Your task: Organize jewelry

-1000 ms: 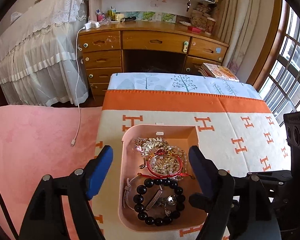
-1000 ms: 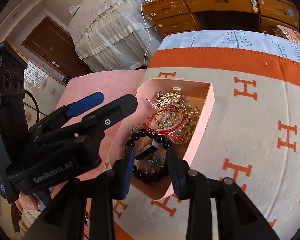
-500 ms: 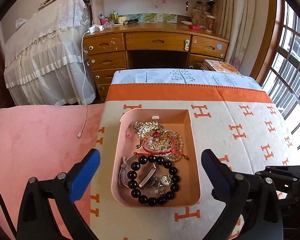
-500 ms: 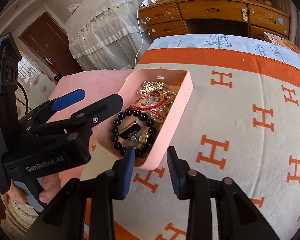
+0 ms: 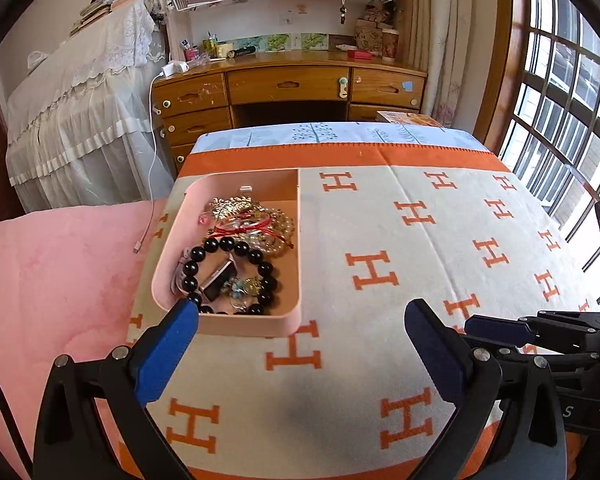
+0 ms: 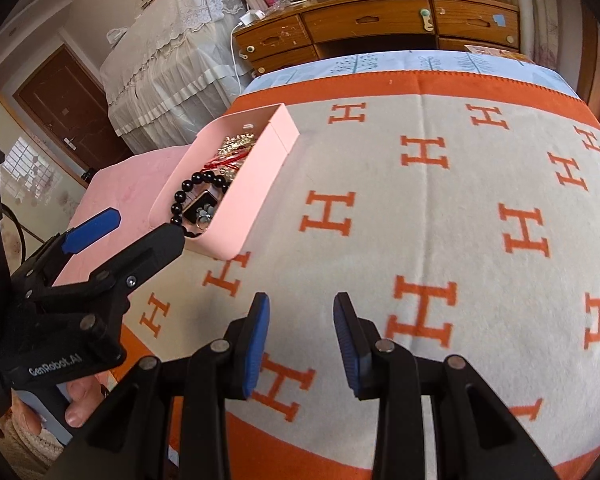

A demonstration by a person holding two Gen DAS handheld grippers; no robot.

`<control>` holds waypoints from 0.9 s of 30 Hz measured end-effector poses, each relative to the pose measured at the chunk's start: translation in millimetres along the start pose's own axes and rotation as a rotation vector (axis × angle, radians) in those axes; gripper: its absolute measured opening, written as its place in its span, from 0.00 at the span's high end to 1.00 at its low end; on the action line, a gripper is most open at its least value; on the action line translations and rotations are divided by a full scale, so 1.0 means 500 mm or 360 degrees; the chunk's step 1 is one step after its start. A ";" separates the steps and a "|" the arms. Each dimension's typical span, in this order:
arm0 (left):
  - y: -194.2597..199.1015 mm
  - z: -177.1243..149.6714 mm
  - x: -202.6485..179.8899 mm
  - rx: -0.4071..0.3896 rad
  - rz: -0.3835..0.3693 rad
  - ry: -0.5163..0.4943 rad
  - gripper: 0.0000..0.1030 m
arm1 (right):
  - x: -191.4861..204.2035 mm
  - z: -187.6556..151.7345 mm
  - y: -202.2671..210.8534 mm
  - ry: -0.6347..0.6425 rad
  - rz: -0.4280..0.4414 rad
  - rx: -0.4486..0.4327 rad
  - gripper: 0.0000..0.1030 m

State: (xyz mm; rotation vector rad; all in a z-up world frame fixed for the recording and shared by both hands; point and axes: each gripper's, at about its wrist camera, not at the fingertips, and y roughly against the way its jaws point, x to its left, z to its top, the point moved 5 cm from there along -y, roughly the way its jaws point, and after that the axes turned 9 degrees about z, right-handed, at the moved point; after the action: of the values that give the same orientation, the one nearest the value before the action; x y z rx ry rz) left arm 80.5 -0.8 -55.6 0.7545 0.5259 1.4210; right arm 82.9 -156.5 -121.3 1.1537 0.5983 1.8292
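Note:
A pink tray (image 5: 300,240) sits on the left side of the orange-and-cream blanket, also in the right wrist view (image 6: 256,184). It holds a black bead bracelet (image 5: 236,245), a red cord bracelet (image 5: 240,227), a gold leaf piece (image 5: 230,204), pale beads and a small watch-like item. My left gripper (image 5: 300,338) is wide open and empty, hovering just in front of the tray's near edge. My right gripper (image 6: 301,326) is open and empty, above the blanket to the right of the tray. The left gripper also shows in the right wrist view (image 6: 136,228).
The blanket (image 5: 420,248) covers a table; a pink quilt (image 5: 60,280) lies to its left. A wooden desk (image 5: 292,88) with drawers stands behind, a lace-covered piece (image 5: 80,120) to its left, windows on the right. A white charging cable (image 5: 152,200) hangs down.
Both grippers pulled back and to the right away from the tray. The left one opened wider. The tray and jewelry stayed in place.

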 end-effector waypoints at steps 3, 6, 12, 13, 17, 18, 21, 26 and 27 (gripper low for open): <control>0.021 -0.023 -0.033 -0.0006 -0.0030 0.0016 0.01 | -0.027 -0.031 0.030 -0.0053 -0.0008 -0.0039 0.67; 0.045 -0.044 -0.067 -0.0013 -0.0014 0.0003 0.01 | -0.046 -0.059 0.067 -0.0098 -0.0019 -0.0108 0.67; 0.105 -0.074 -0.118 -0.0058 0.0018 0.0002 0.01 | -0.058 -0.099 0.156 -0.0089 -0.0111 -0.0307 0.60; 0.113 -0.076 -0.121 -0.0065 0.0019 0.0015 0.01 | -0.058 -0.103 0.166 -0.0079 -0.0118 -0.0332 0.58; 0.141 -0.078 -0.132 -0.0085 -0.0001 0.0059 0.01 | -0.058 -0.115 0.202 -0.0057 -0.0142 -0.0405 0.58; 0.147 -0.078 -0.136 -0.0082 -0.0008 0.0065 0.01 | -0.058 -0.118 0.208 -0.0053 -0.0149 -0.0413 0.58; 0.163 -0.080 -0.144 -0.0093 -0.0025 0.0072 0.01 | -0.059 -0.128 0.223 -0.0041 -0.0174 -0.0429 0.58; 0.187 -0.080 -0.156 -0.0145 0.0012 0.0070 0.01 | -0.057 -0.137 0.243 -0.0029 -0.0206 -0.0455 0.58; 0.192 -0.080 -0.158 -0.0155 0.0018 0.0071 0.01 | -0.057 -0.138 0.247 -0.0025 -0.0212 -0.0463 0.58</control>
State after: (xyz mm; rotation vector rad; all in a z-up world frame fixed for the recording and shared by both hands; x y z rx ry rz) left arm -21.5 -74.0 -20.6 0.6504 0.4838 1.4660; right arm -24.0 -240.2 -72.8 0.9112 0.3745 1.7246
